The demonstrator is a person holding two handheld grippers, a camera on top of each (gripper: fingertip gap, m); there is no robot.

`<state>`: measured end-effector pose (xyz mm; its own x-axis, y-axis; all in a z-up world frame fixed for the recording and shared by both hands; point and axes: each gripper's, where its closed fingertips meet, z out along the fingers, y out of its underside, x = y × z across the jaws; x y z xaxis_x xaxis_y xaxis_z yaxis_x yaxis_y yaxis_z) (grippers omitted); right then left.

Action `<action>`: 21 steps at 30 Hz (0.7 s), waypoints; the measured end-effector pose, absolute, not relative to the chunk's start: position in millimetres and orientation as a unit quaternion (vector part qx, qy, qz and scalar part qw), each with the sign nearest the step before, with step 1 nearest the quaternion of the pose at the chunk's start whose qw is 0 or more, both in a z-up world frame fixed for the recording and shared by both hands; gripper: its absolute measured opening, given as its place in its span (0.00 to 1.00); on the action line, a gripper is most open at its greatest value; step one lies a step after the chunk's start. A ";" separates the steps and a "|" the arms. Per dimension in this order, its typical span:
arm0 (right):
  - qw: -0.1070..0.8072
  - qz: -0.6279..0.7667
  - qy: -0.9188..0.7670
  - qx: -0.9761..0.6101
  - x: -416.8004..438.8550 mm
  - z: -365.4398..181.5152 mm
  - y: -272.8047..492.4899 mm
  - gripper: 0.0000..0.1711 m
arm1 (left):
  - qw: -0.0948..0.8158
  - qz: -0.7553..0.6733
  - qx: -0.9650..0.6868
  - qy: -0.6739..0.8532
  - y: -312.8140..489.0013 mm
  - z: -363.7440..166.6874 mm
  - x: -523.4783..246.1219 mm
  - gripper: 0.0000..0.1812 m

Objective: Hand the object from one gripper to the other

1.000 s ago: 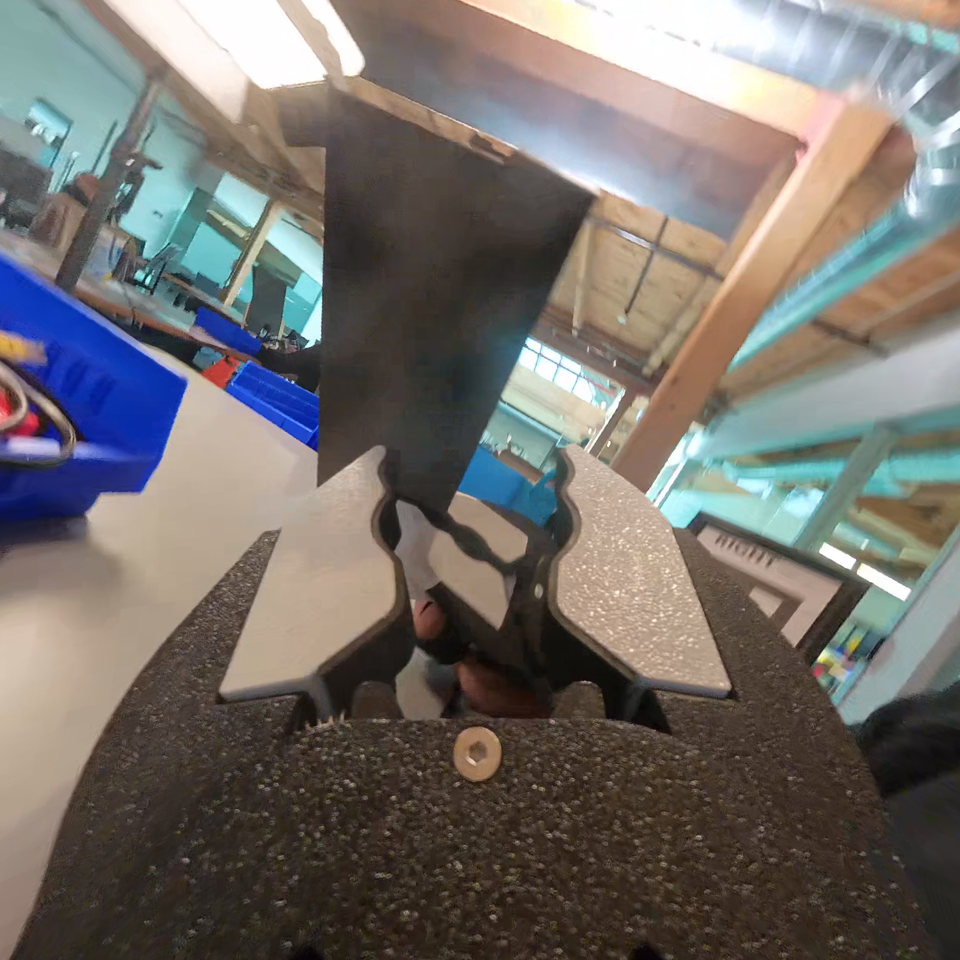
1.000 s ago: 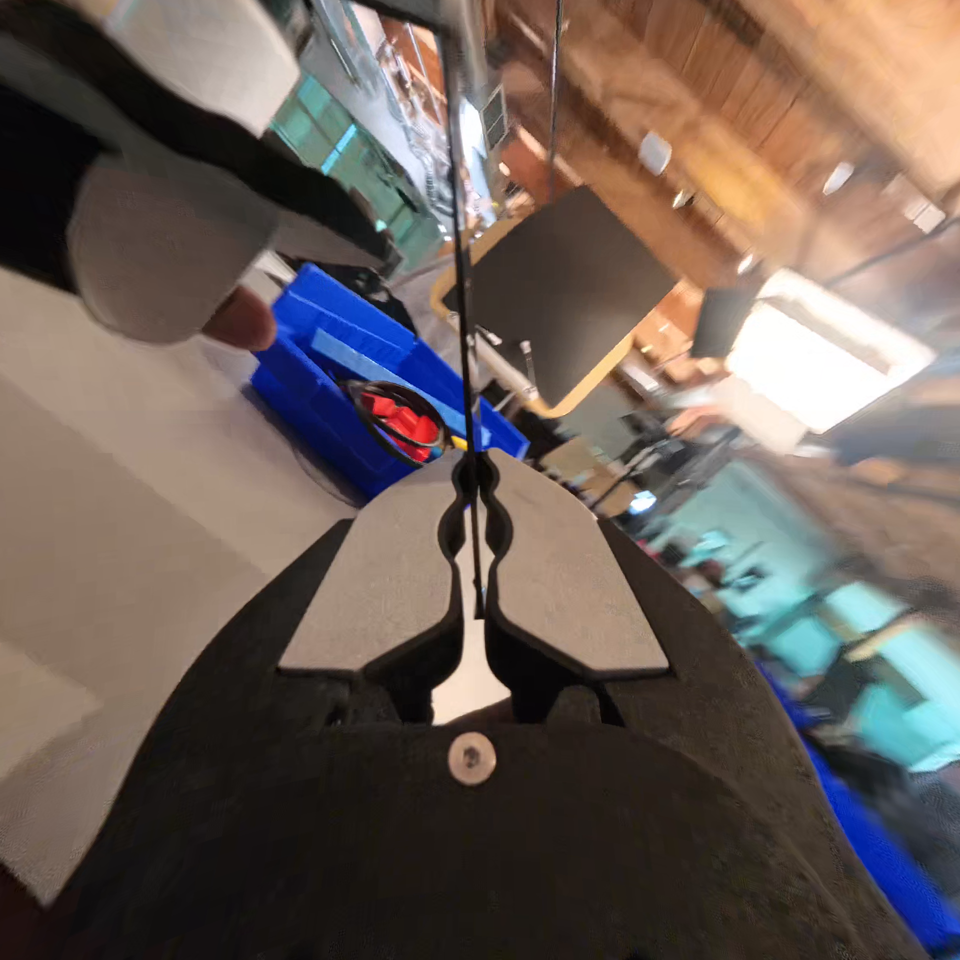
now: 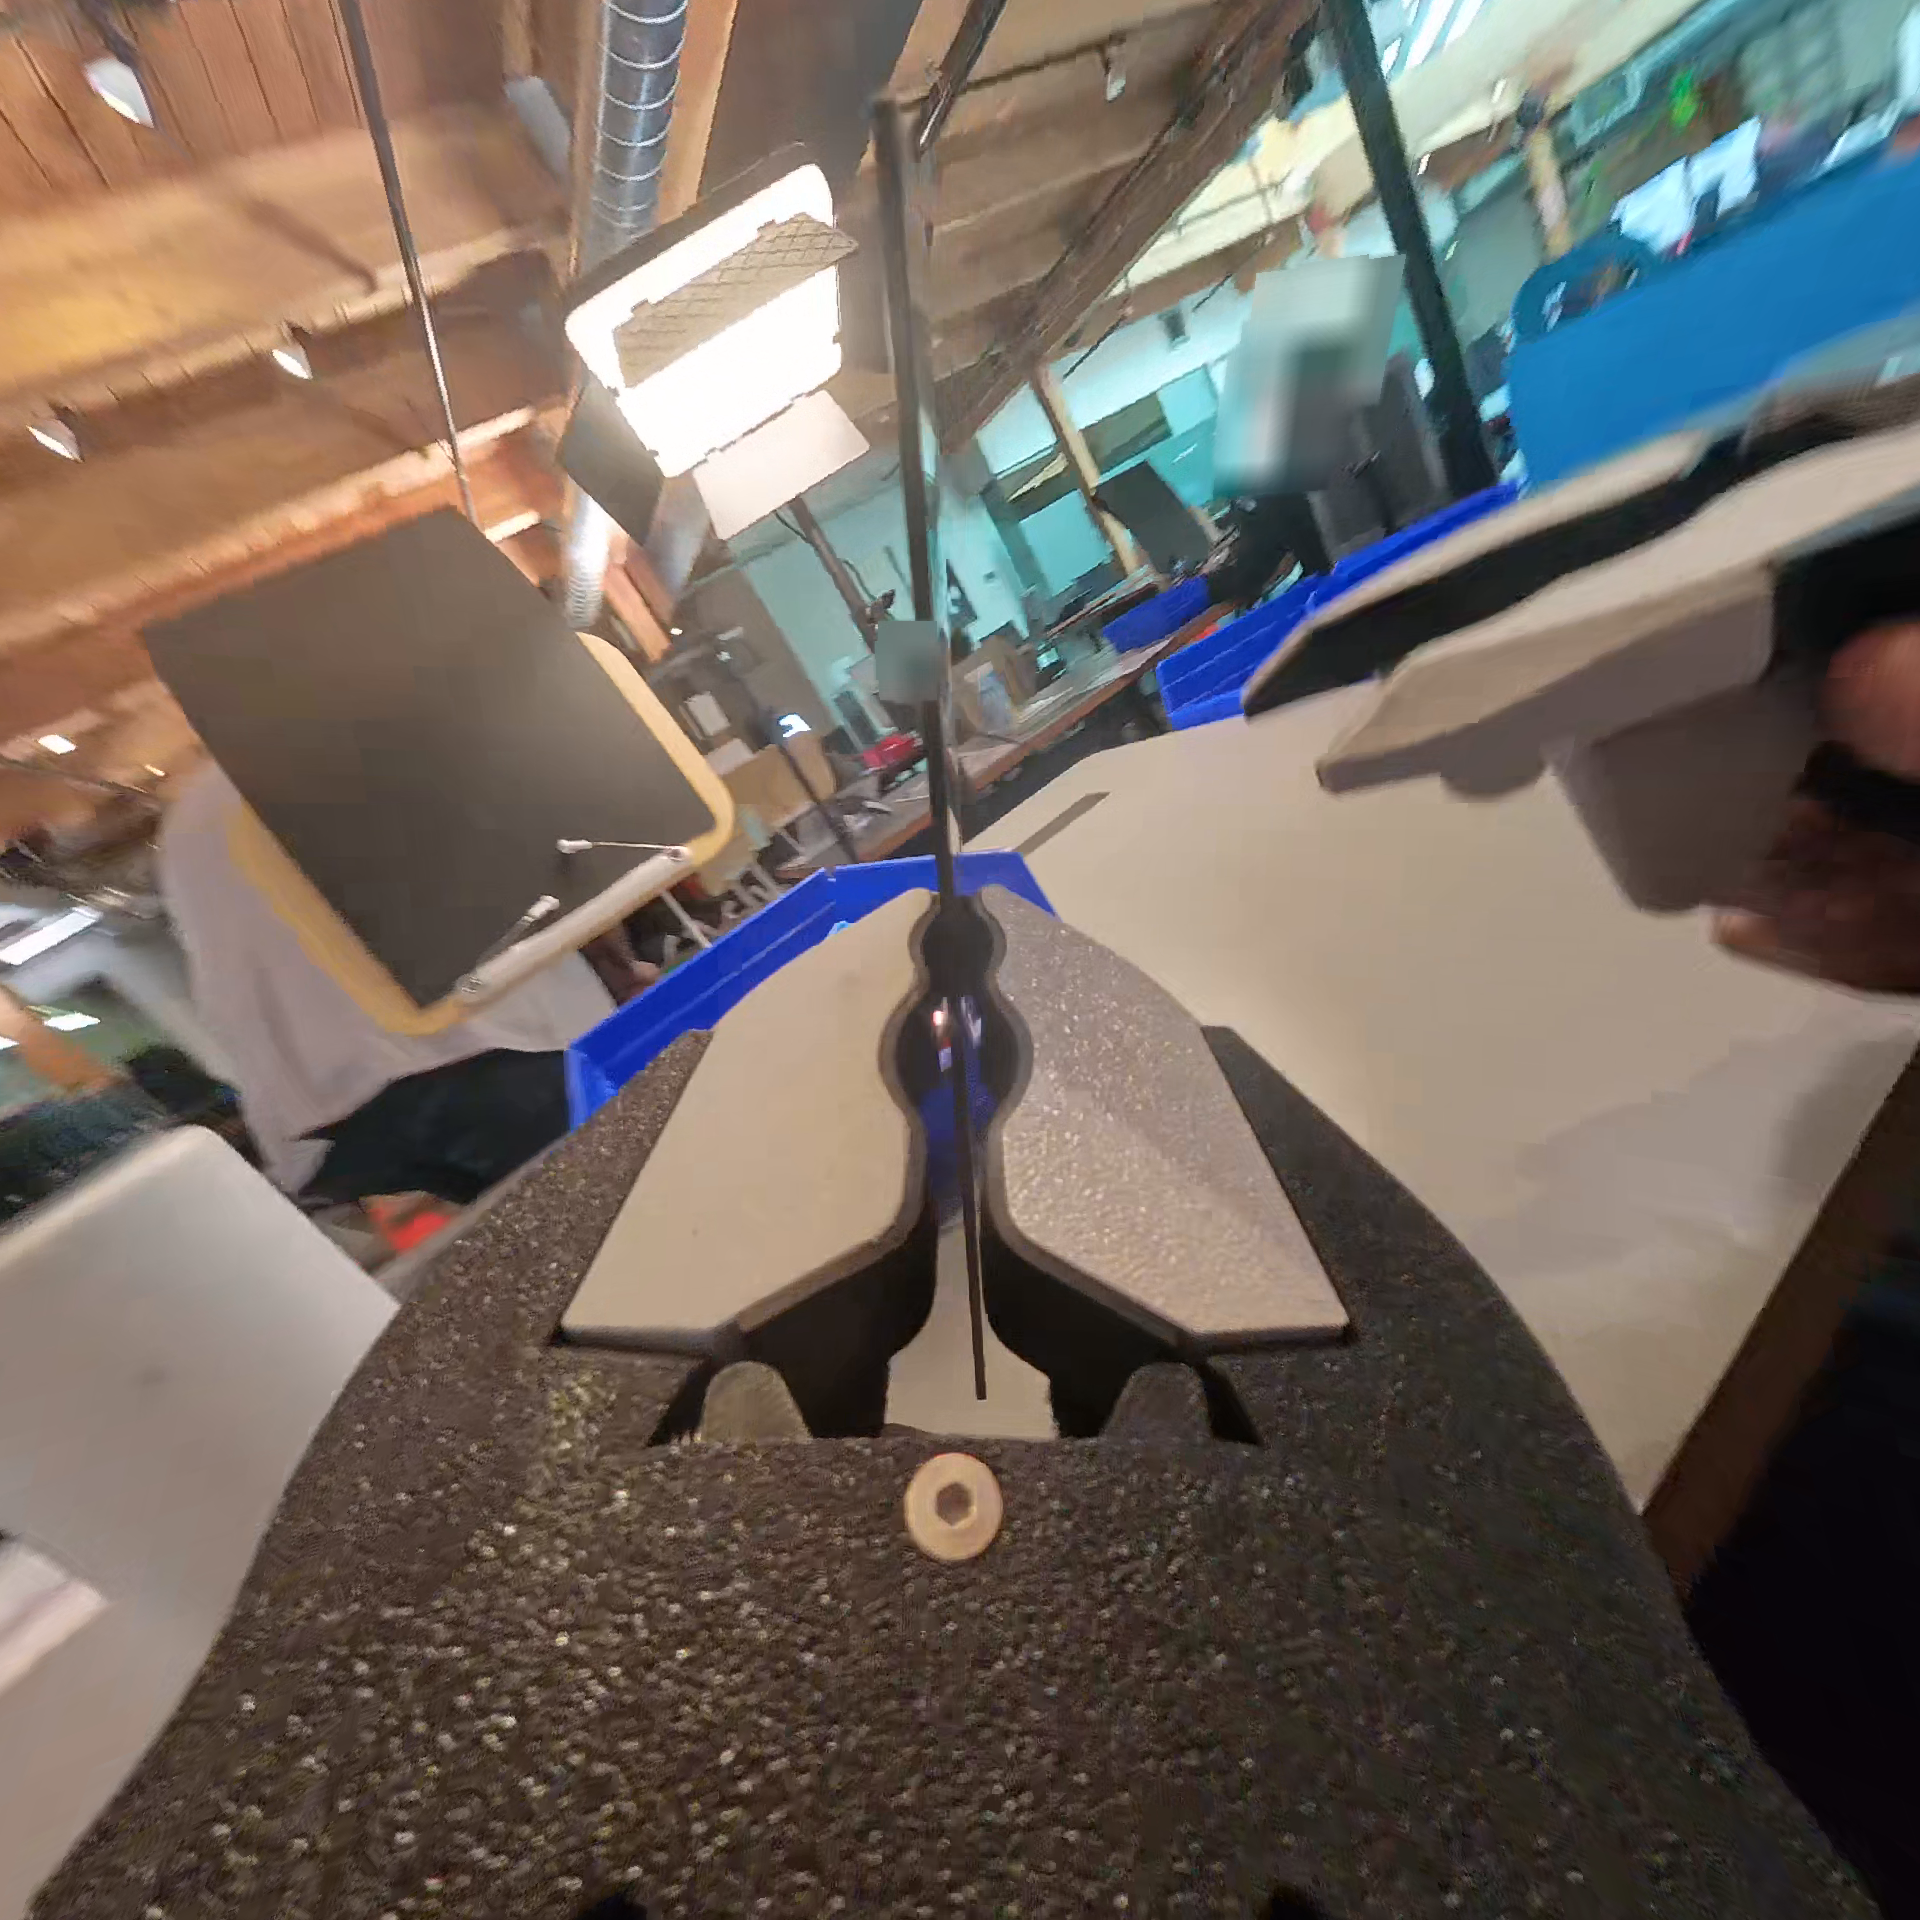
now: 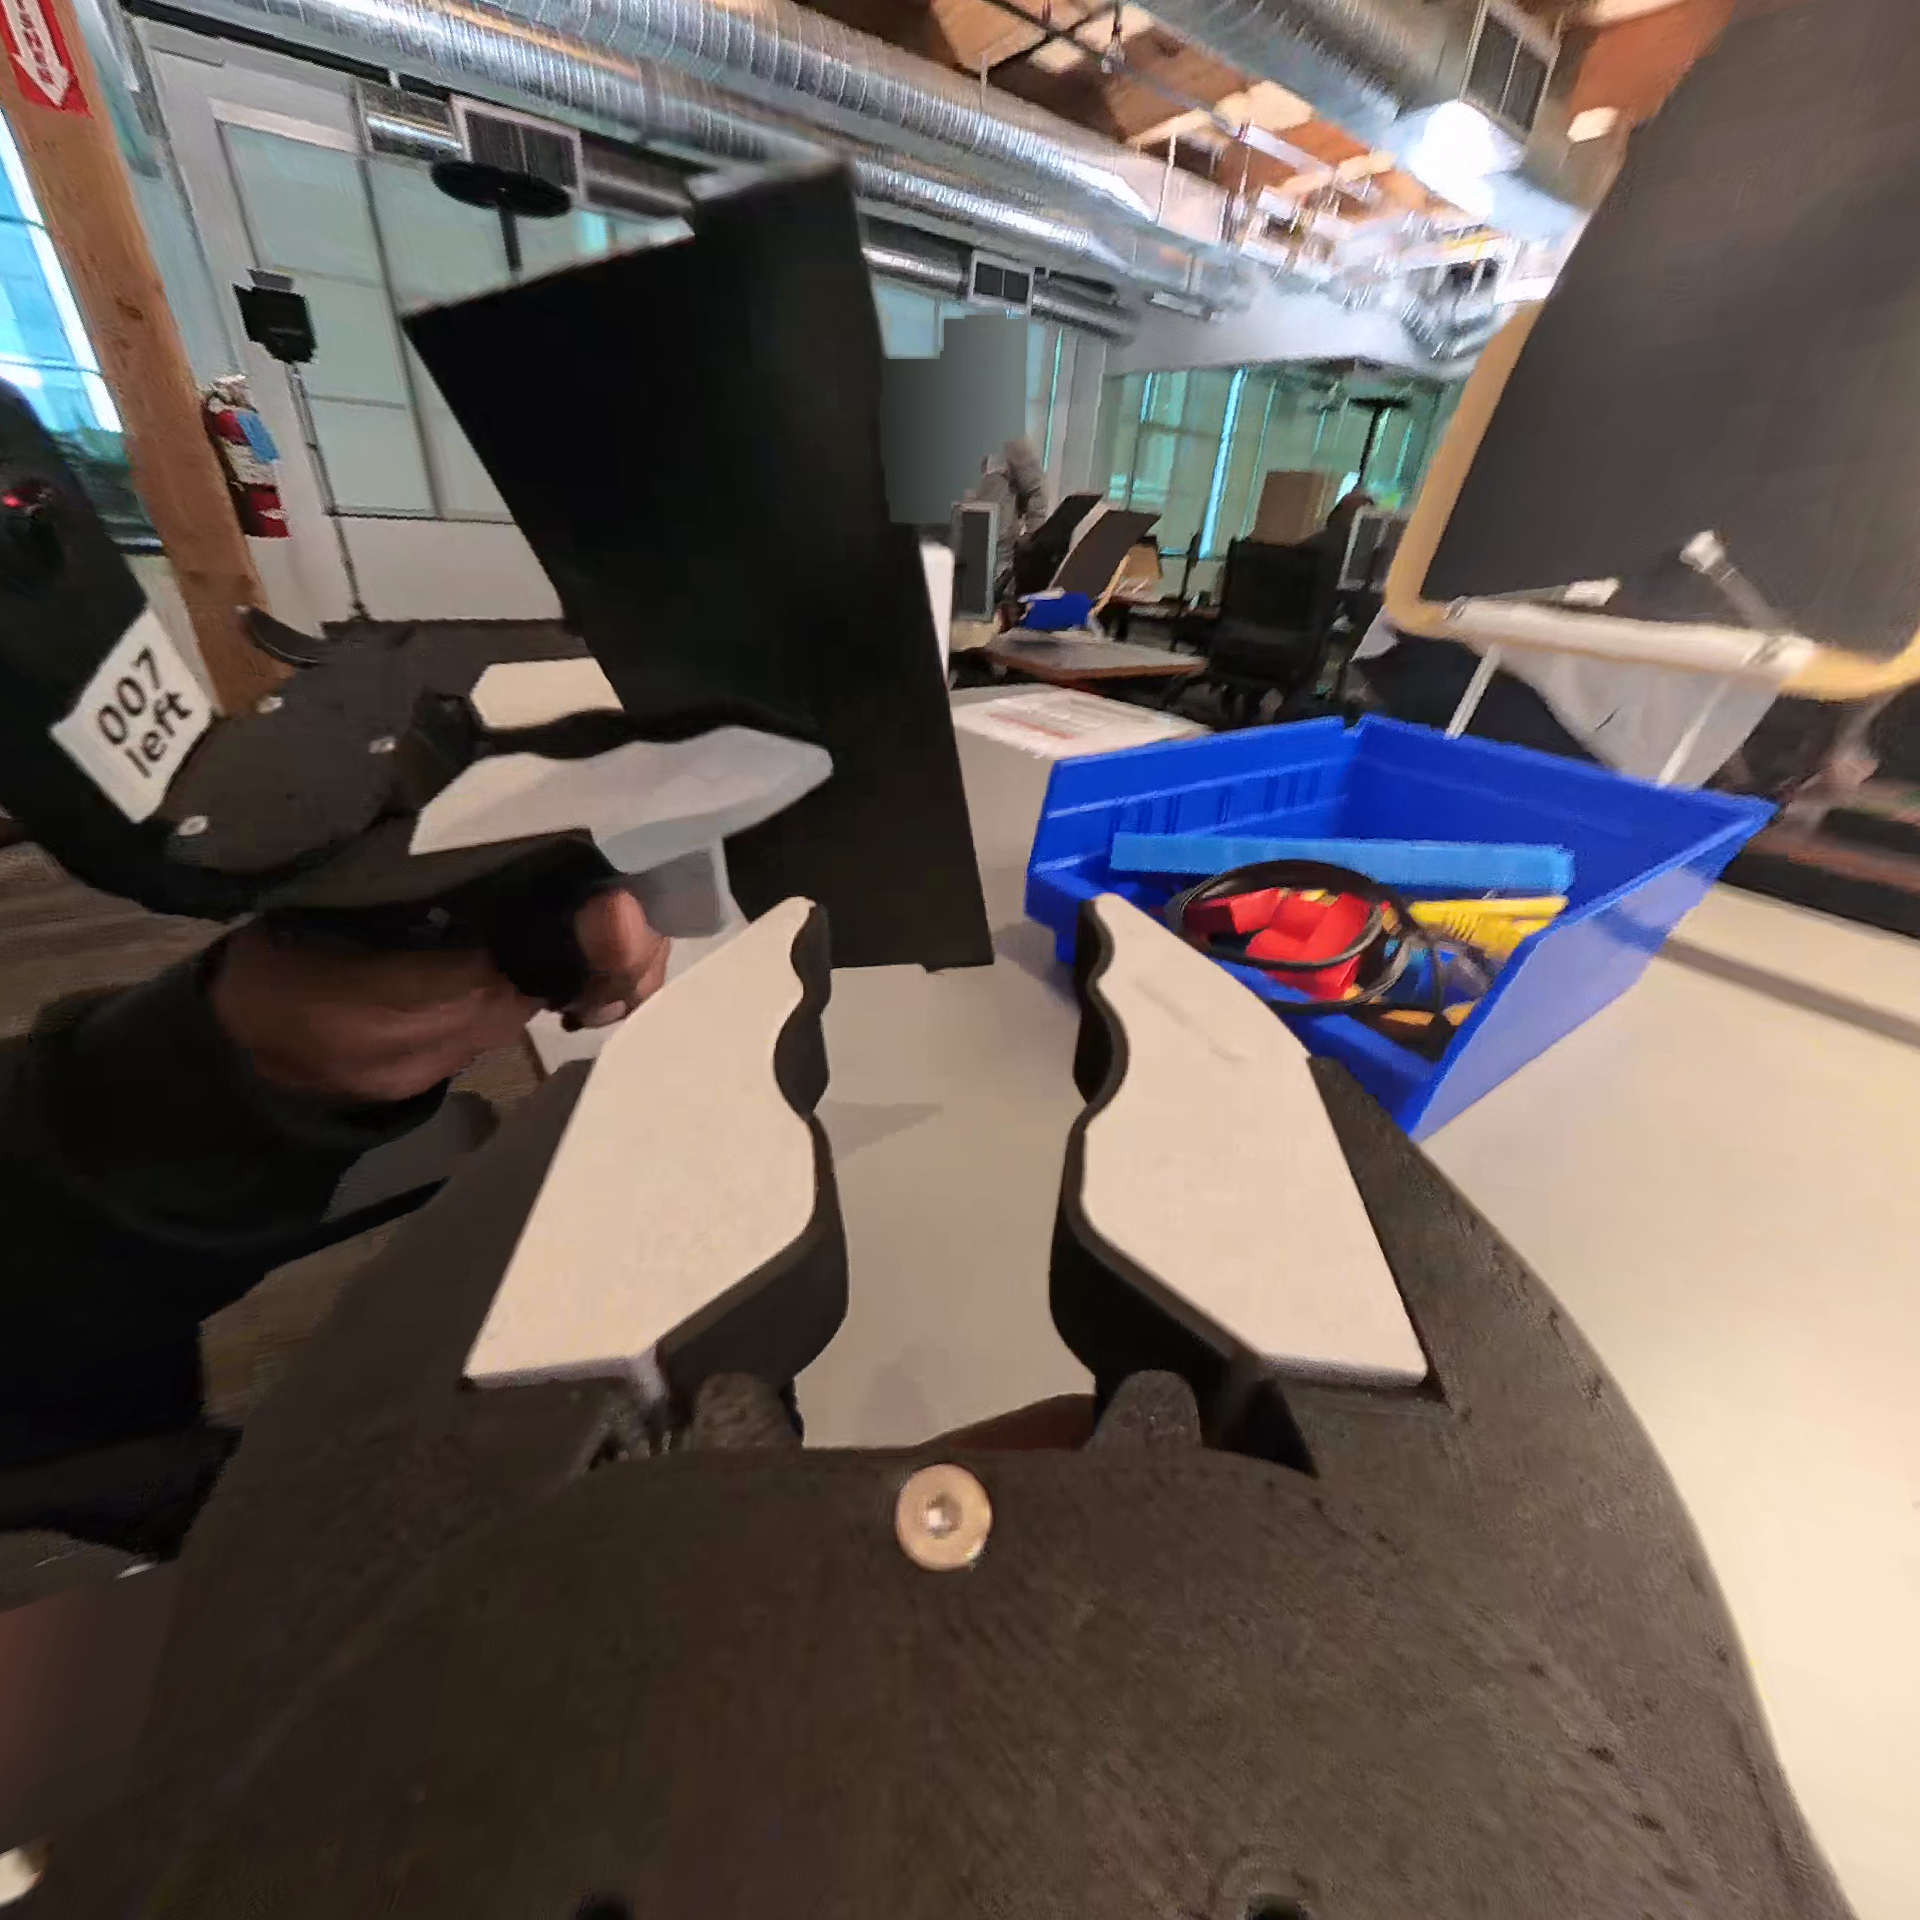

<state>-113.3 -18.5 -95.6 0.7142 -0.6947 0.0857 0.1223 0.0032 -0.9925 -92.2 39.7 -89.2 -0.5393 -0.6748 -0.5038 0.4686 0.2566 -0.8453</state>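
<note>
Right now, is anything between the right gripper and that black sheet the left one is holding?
Nothing visible. The right gripper is open, and the black sheet, clamped in the left gripper, hangs just beyond its fingertips.

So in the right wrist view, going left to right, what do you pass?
Left gripper in a person's hand → thin flat black sheet → blue plastic bin of red and yellow items.

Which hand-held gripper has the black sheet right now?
The left hand-held gripper: its fingers are shut on the thin black sheet, seen edge-on in its own view. The right hand-held gripper is open, empty, just below the sheet.
</note>
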 end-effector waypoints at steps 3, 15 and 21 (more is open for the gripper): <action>0.645 -0.408 0.175 -0.622 -122.1 -79.7 -21.9 0.27 | 0.532 -0.546 -0.038 0.646 34.0 -95.4 -93.4 0.01; 0.378 -0.628 -0.023 -0.679 -127.4 -104.6 -17.0 0.29 | 0.648 -0.321 0.124 0.679 27.0 -132.6 -85.4 0.01; 0.367 -0.582 0.055 -0.723 -103.1 -130.5 -24.8 0.02 | 0.602 -0.455 0.081 0.651 23.1 -110.9 -98.1 0.28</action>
<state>-103.1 -24.8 -130.5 0.3161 -0.5066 0.8021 0.3478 -0.7248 -0.5948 -98.1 23.1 -110.9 -0.2608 -0.4422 -0.8582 0.6537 0.5733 -0.4940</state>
